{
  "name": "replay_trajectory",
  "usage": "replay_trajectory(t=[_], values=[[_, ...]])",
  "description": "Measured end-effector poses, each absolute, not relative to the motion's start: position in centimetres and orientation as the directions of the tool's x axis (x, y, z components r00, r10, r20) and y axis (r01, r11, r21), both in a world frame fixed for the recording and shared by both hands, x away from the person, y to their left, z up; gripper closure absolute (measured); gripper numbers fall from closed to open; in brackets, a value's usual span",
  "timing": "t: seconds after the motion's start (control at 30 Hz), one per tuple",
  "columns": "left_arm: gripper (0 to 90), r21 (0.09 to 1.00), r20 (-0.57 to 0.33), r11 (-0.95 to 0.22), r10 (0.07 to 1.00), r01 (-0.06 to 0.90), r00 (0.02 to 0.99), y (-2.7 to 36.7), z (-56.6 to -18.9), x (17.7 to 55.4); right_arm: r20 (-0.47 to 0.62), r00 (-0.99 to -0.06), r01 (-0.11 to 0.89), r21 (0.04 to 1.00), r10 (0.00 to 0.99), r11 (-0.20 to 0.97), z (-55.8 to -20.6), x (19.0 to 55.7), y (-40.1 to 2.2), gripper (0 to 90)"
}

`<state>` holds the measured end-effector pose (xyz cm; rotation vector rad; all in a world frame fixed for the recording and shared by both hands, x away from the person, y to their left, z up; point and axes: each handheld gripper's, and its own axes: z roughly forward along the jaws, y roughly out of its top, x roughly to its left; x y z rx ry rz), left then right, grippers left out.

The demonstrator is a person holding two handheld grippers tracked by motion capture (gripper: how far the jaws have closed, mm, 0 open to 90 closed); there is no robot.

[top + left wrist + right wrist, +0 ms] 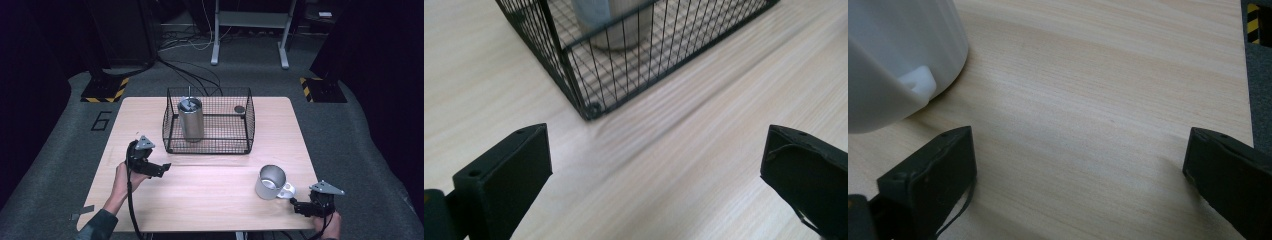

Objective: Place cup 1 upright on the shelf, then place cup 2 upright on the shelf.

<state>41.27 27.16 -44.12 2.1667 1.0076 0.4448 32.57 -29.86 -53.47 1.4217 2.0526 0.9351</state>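
Right claw (297,205): near counter edge, right corner; jaws spread wide, gripping nothing; just beside mug handle.
Mug (271,182): steel, white handle, upright on counter (215,200), front right; handle faces right claw. In right gripper view, mug (898,55) sits at upper left, past the left jaw, not between the jaws.
Left claw (161,169): front left of counter, jaws released, empty, aimed toward basket corner.
Basket (209,145): black wire, centre rear of counter; corner (591,107) seen close in left gripper view.
Tumbler (191,120): steel, upright inside basket, left half.
Small dark disc (240,109): inside basket, rear right.
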Motion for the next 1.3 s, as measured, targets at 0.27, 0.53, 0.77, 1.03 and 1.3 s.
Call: replay_trajectory(t=[0.27,0.53,0.77,1.03,1.3], values=[[0.0,0.700,-0.013,-0.430,0.790,0.570,0.613,28.1,-47.1,40.9,0.001,-0.353,0.615,0.754,0.936,0.231,-53.5,32.6,-29.9,0.4],[0.0,0.680,-0.039,-0.412,0.806,0.606,0.591,28.9,-49.6,41.8,0.001,-0.352,0.615,0.754,0.936,0.231,-53.5,32.6,-29.9,0.4],[0.0,0.674,-0.072,-0.379,0.821,0.634,0.566,29.2,-50.8,42.7,0.001,-0.350,0.615,0.755,0.937,0.229,-53.5,32.5,-29.8,0.4],[0.0,0.654,-0.002,-0.439,0.814,0.616,0.581,29.5,-52.3,43.4,0.001,-0.389,0.609,0.751,0.921,0.256,-53.4,32.6,-29.8,0.4],[0.0,0.713,0.012,-0.405,0.824,0.572,0.567,30.0,-53.0,43.4,0.000,-0.436,0.629,0.715,0.900,0.305,-53.0,32.9,-30.0,0.4]])
